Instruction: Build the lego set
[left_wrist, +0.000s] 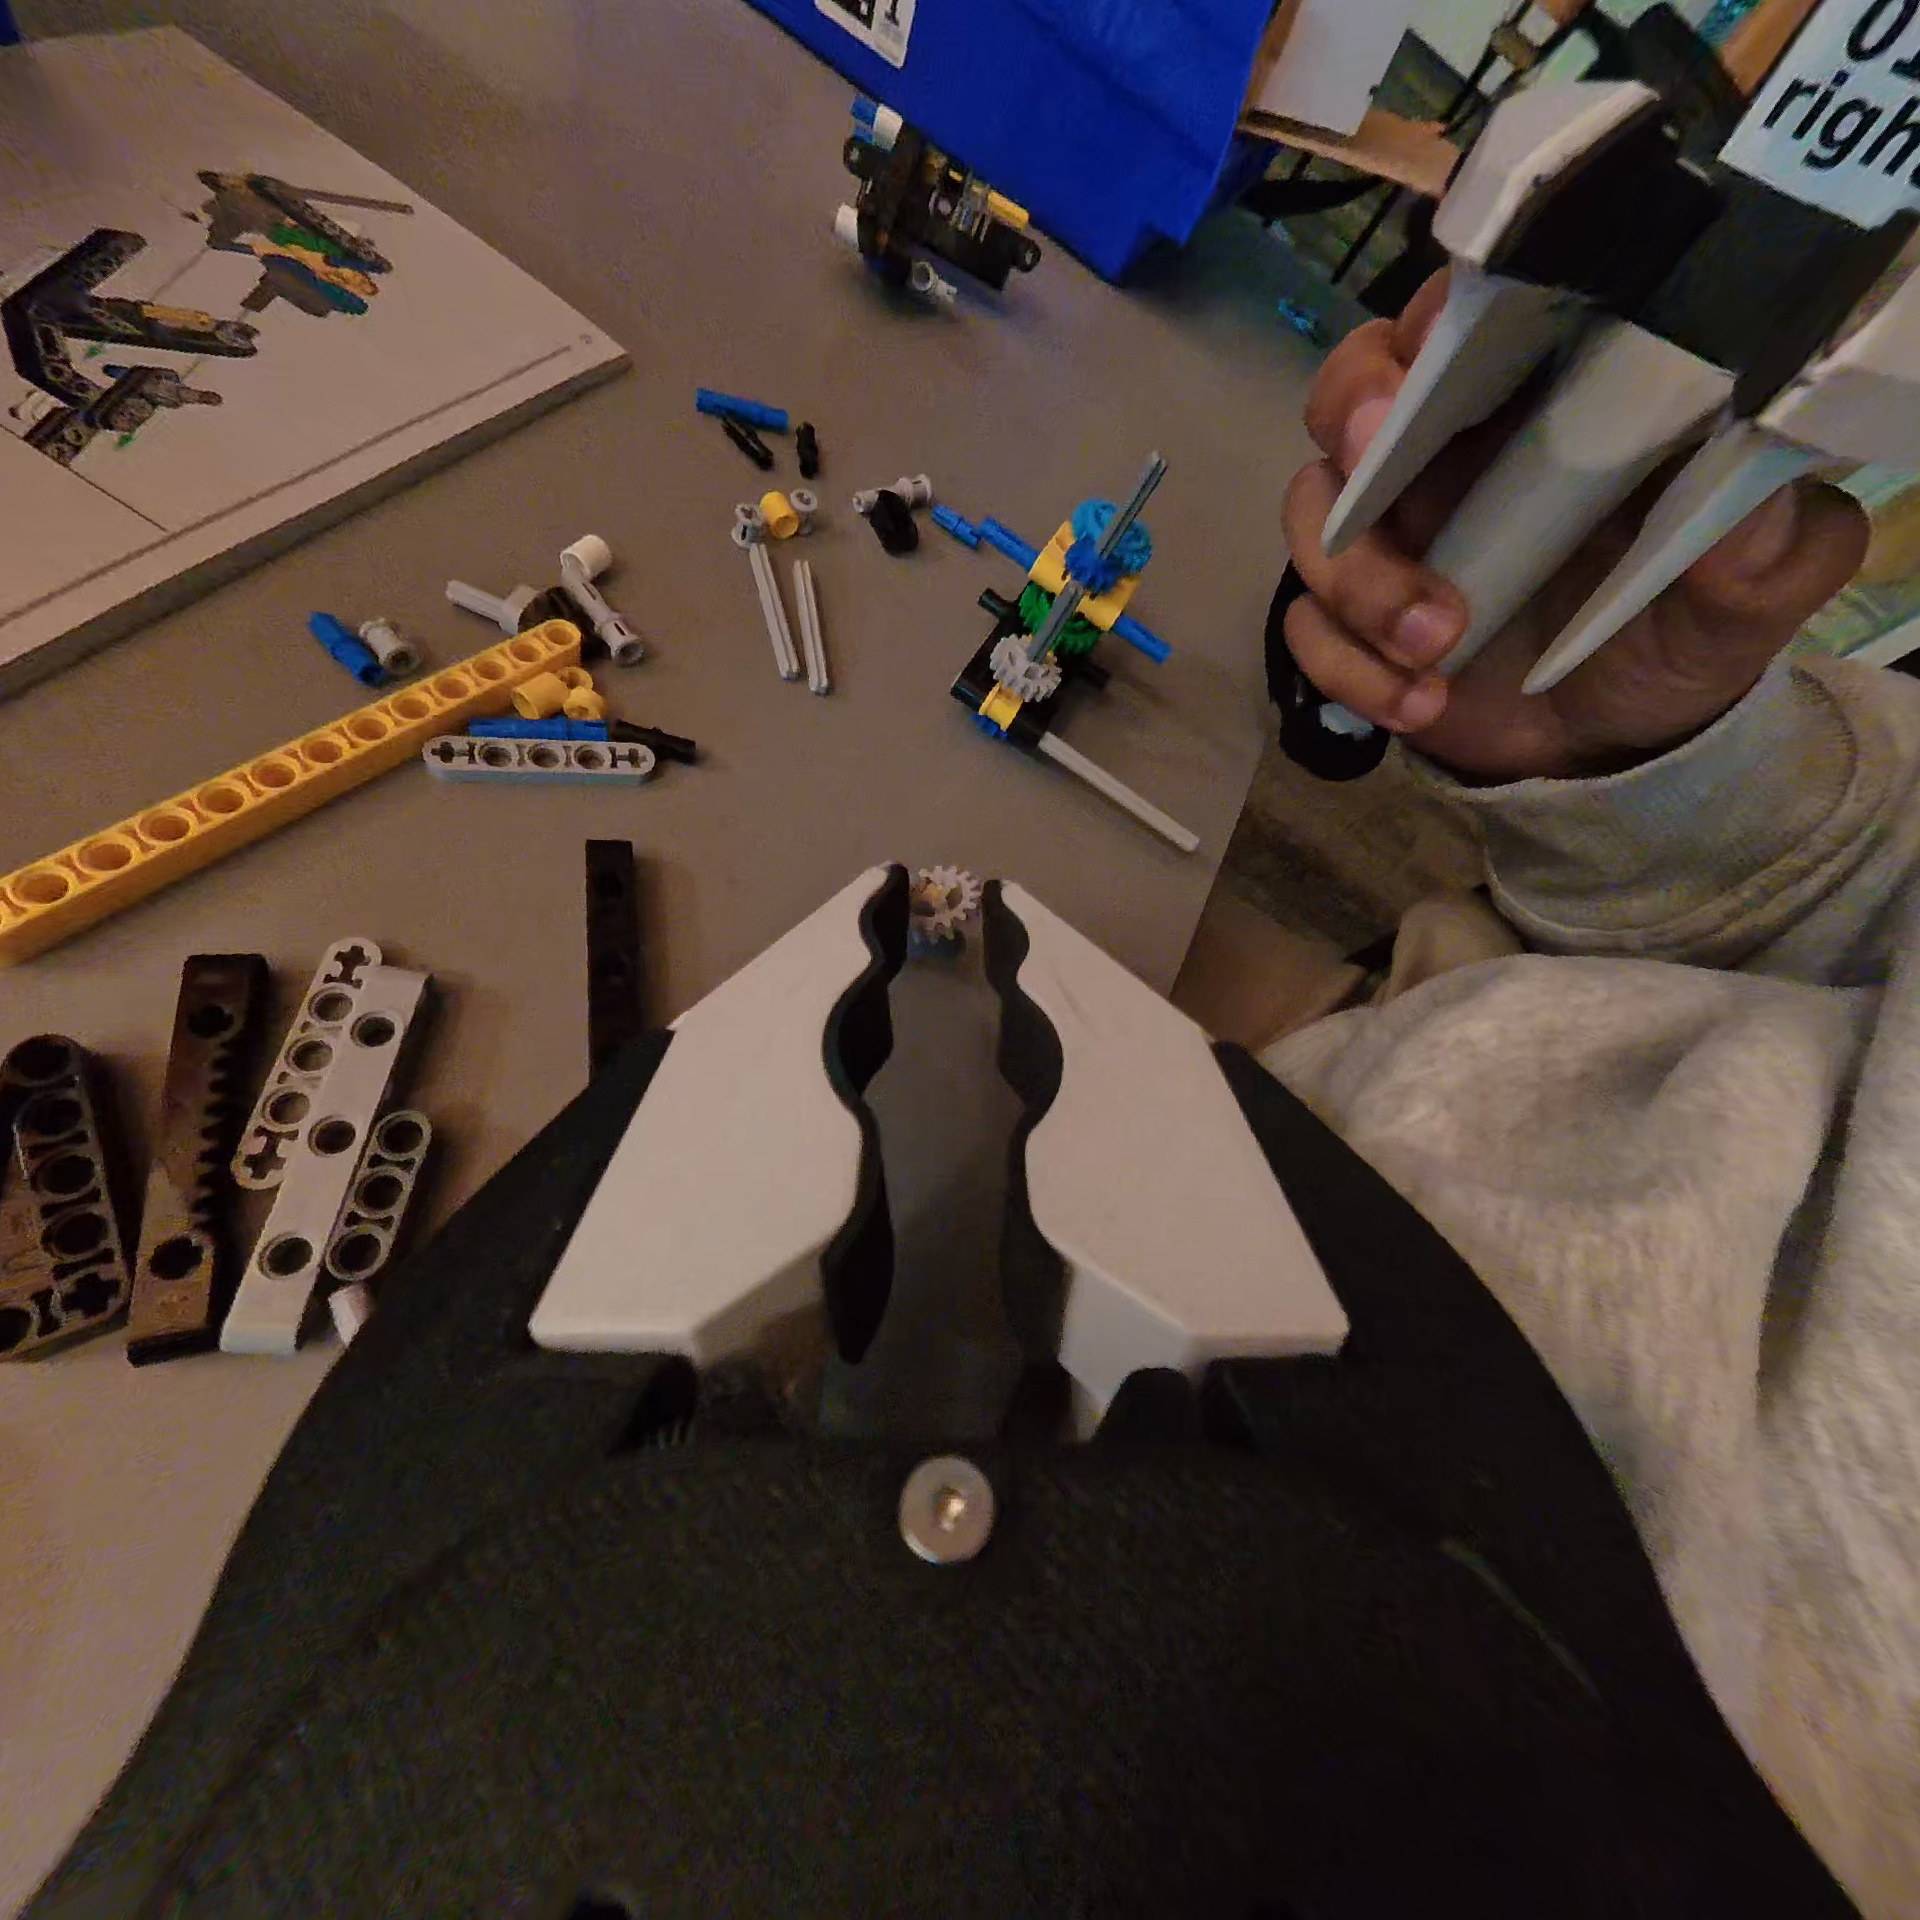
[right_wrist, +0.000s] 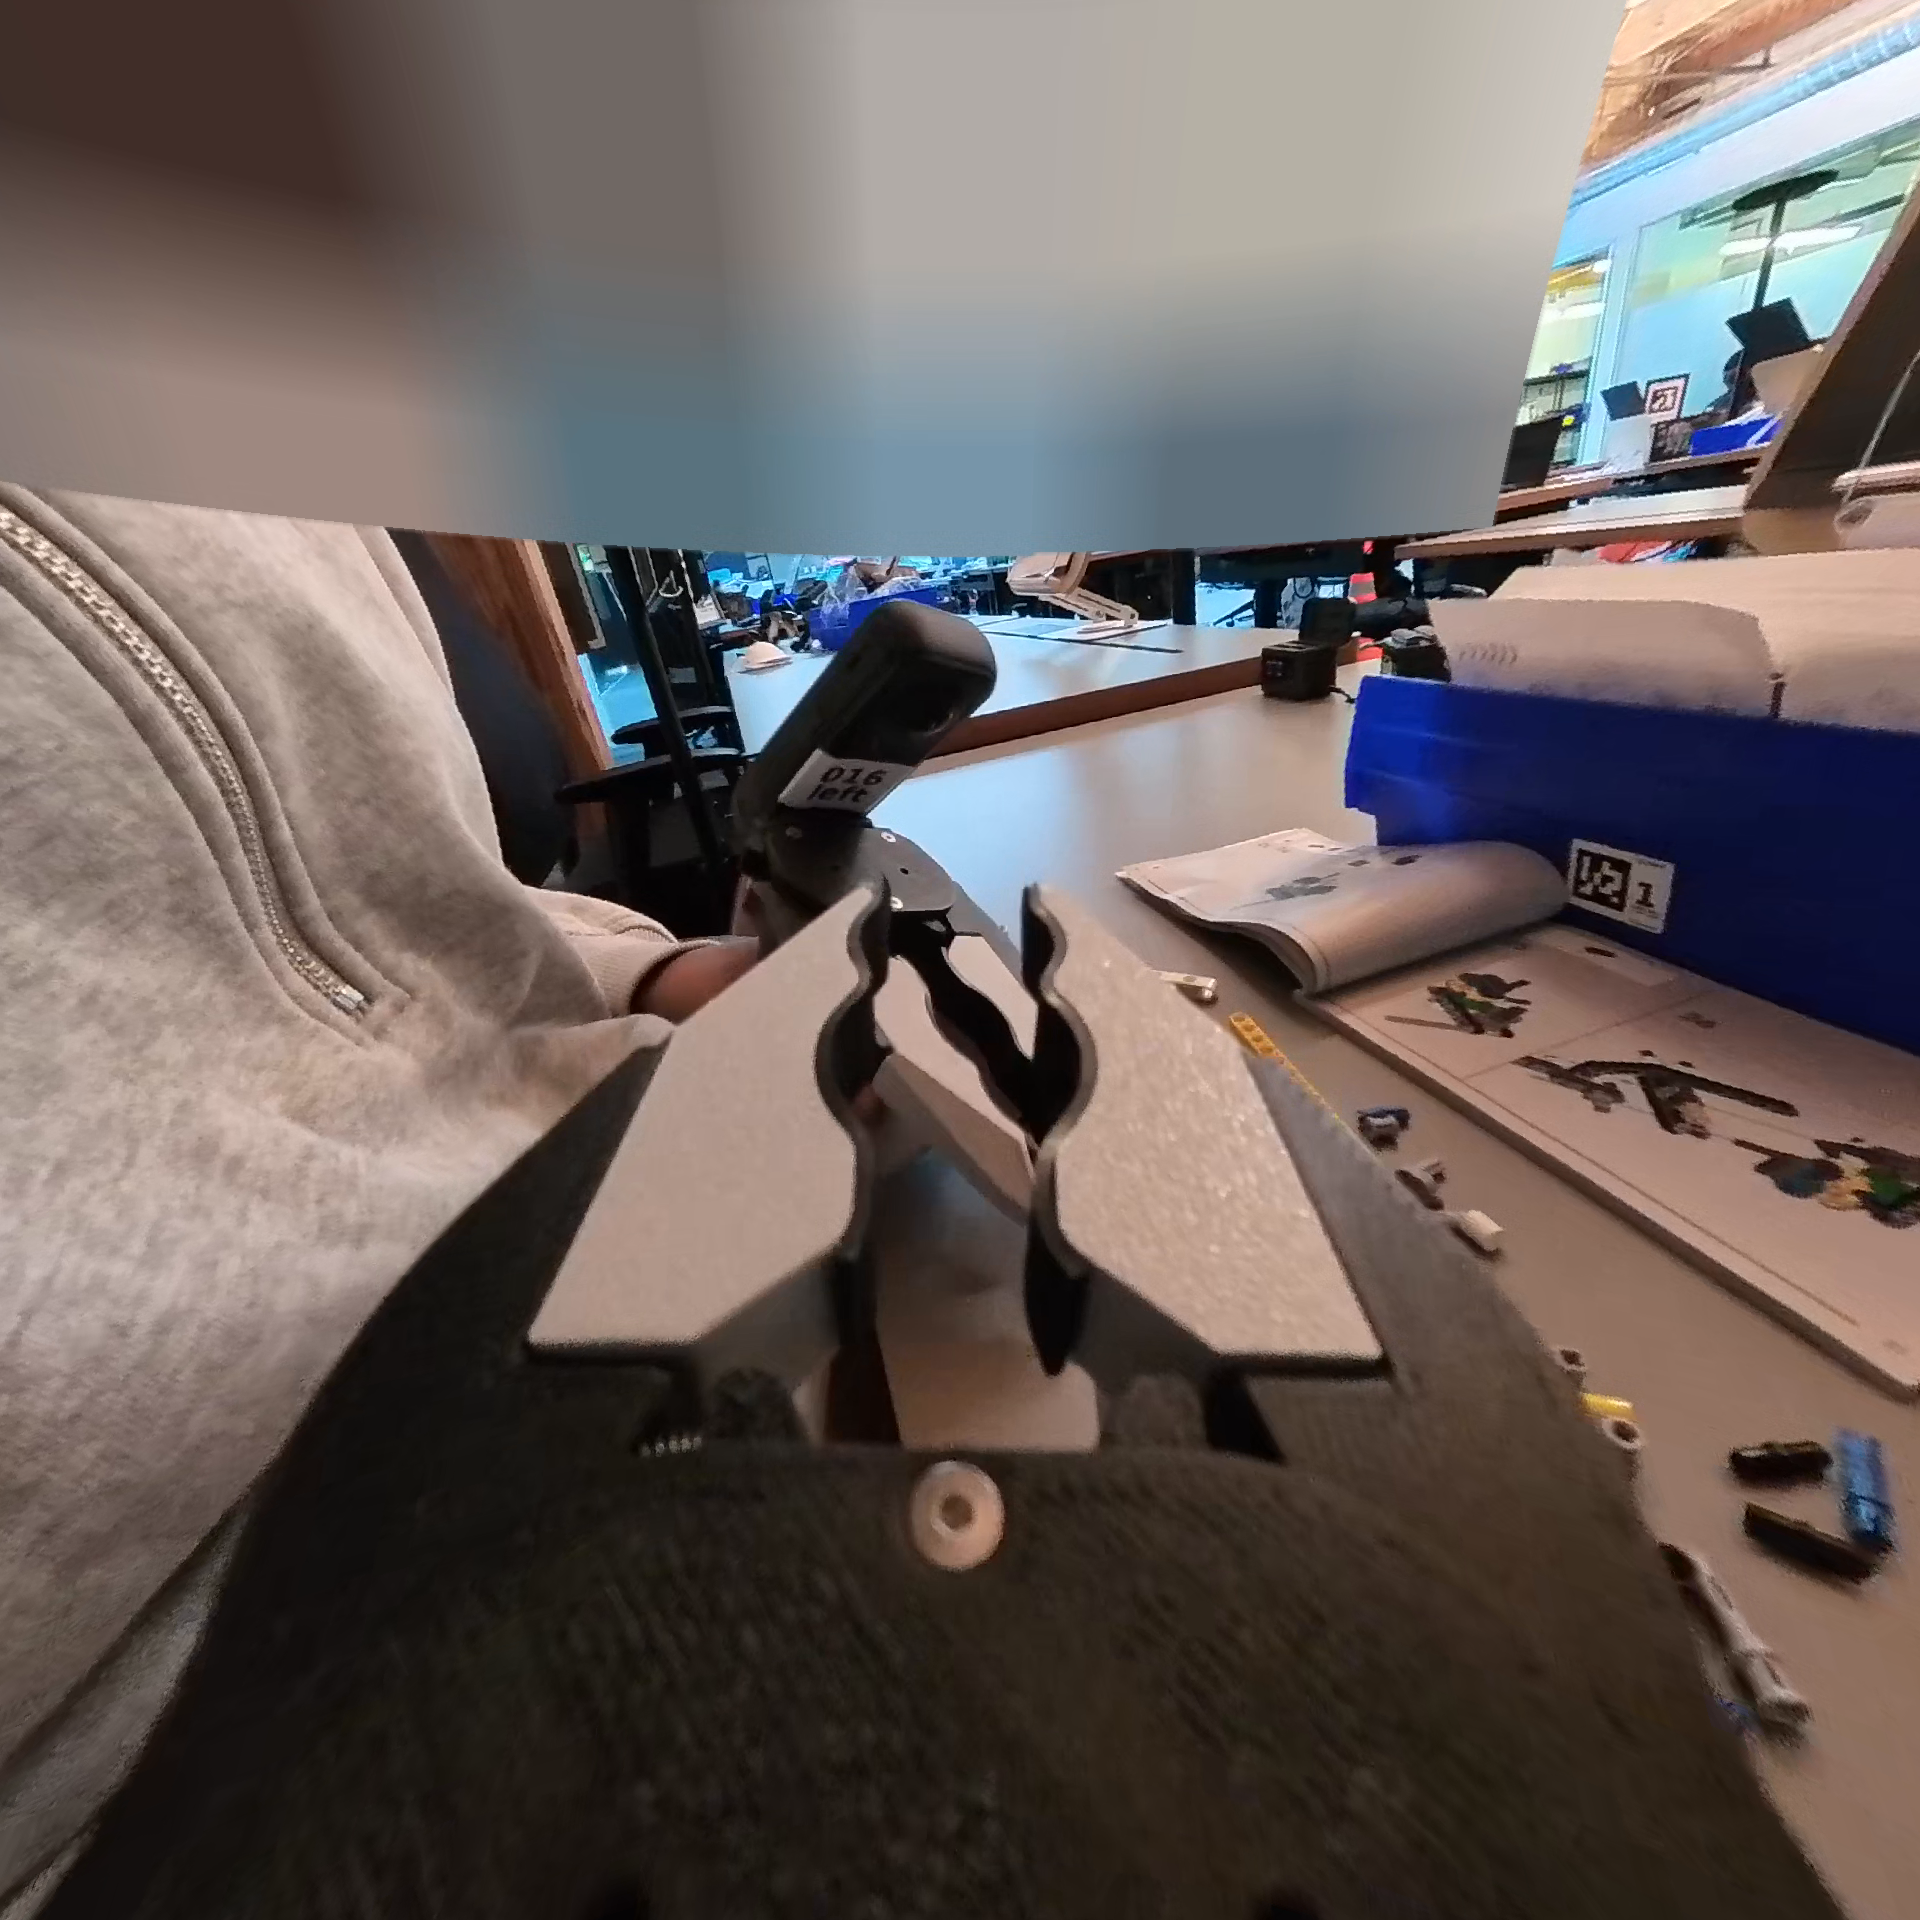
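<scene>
The left hand-held gripper (left_wrist: 940, 899) pinches a small grey gear (left_wrist: 945, 902) between its fingertips, with a bit of blue showing under the gear; it hangs above the near edge of the worktop (left_wrist: 675, 208). The landmark here is the gear assembly (left_wrist: 1065, 613), a yellow, green, blue and black cluster standing on the worktop with a grey axle (left_wrist: 1101, 566) rising through it. It lies straight ahead of the left hand-held gripper and slightly to its right, with bare worktop between. The axle's long axis tilts up and away, its free tip pointing toward the right hand-held gripper (left_wrist: 1444, 613). That one is raised to the right of the assembly, held in a person's hand (left_wrist: 1475, 623); in its own view the right hand-held gripper (right_wrist: 951, 914) stands spread with nothing between its fingers, aimed back at the left one rather than at the parts. So the left is the nearer and the loaded one, and my judgement is that the gear is meant for that axle, which calls for lining the gear's bore with the tilted axle before sliding it on. Left of the assembly lie two loose grey axles (left_wrist: 790, 618), farther left a long yellow beam (left_wrist: 281, 774), and beyond that the open manual (left_wrist: 239, 312). Behind the assembly stands a black sub-build (left_wrist: 935, 218) in front of a blue bin (left_wrist: 1049, 104).
</scene>
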